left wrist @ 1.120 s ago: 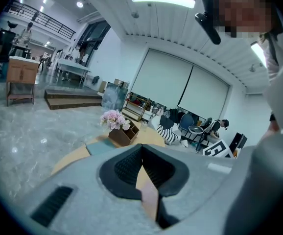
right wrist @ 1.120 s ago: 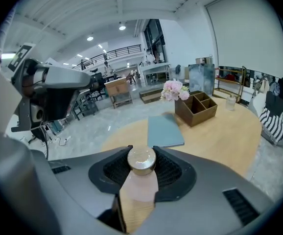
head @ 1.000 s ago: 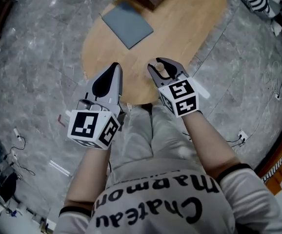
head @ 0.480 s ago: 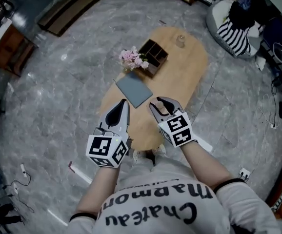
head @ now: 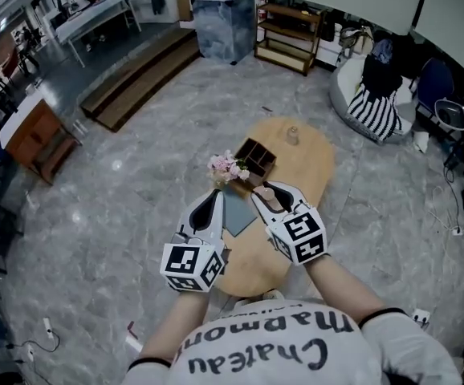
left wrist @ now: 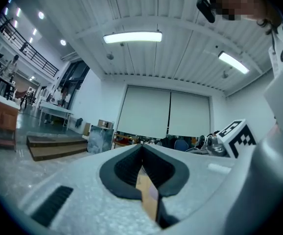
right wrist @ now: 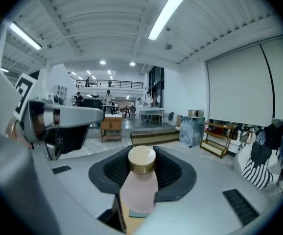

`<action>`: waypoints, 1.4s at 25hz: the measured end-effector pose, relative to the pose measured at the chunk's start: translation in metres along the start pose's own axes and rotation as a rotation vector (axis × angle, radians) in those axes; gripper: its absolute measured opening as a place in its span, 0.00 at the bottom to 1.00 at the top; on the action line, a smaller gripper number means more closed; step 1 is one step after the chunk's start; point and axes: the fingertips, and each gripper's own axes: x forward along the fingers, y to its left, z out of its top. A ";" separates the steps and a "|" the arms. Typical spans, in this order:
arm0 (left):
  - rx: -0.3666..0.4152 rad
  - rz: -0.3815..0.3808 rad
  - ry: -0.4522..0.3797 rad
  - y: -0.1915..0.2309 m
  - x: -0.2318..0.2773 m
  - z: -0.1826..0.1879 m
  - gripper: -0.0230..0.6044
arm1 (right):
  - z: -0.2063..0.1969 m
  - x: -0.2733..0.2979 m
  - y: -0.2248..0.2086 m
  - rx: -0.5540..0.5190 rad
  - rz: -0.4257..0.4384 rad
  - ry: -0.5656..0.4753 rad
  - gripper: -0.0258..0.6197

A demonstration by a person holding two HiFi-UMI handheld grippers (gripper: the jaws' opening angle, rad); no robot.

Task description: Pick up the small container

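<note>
1. While both grippers hang over the near end of the oval light-wood table (head: pixel 316 167), the right gripper (head: pixel 274 195) is clenched on the small pale-pink container with a round gold cap (right wrist: pixel 138 190).
2. That container sits between the dark ribbed pads (right wrist: pixel 173 171), its cap towards the jaw tips, held up off the table.
3. Over the table's near-left edge, just beside the right one, the left gripper (head: pixel 213 199) has its jaws pressed together with nothing between them.
4. Partly under the grippers, a flat grey square mat (head: pixel 236 212) lies on the table.
5. At the table's middle stand a bunch of pink flowers (head: pixel 227 167) and, touching it, a dark wooden box with compartments (head: pixel 257 157).
6. Near the table's far end is a small pale object (head: pixel 293 136), too small to identify.
7. Grey marbled floor (head: pixel 136 183) surrounds the table.
</note>
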 end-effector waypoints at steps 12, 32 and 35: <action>-0.017 -0.061 0.042 0.000 0.011 0.031 0.06 | 0.102 -0.033 -0.001 -0.062 -0.047 -0.182 0.24; -0.012 -0.193 0.048 -0.027 -0.030 0.031 0.06 | 0.124 -0.075 0.030 0.122 -0.017 -0.301 0.24; -0.029 -0.196 0.056 -0.031 -0.034 0.025 0.06 | 0.116 -0.080 0.034 0.124 -0.028 -0.289 0.24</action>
